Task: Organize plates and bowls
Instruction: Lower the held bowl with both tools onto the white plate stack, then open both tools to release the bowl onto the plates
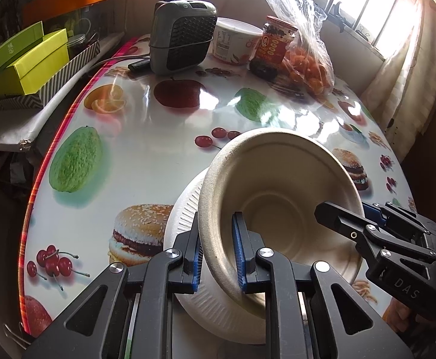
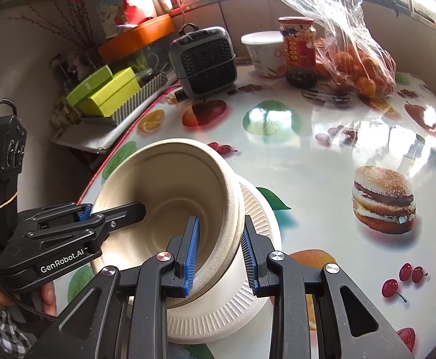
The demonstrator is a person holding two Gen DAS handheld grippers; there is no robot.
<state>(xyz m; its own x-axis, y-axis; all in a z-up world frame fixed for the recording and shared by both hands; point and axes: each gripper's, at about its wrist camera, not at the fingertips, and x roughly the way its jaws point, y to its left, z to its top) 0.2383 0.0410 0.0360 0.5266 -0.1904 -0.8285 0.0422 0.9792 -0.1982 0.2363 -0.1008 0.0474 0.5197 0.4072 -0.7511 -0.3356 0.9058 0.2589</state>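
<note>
Both grippers clamp one tilted bowl (image 1: 278, 197): left gripper (image 1: 220, 254) on its left rim, right gripper (image 2: 219, 254) on its right rim. White plate (image 2: 248, 305) underneath, on table (image 2: 322, 155).

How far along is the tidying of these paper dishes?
Partly done: the tan bowl is over the white plate but tilted, not seated. In hand: the left gripper and right gripper each pinch the bowl's rim on opposite sides. Left: lowering it flat onto the plate and letting go.
</note>
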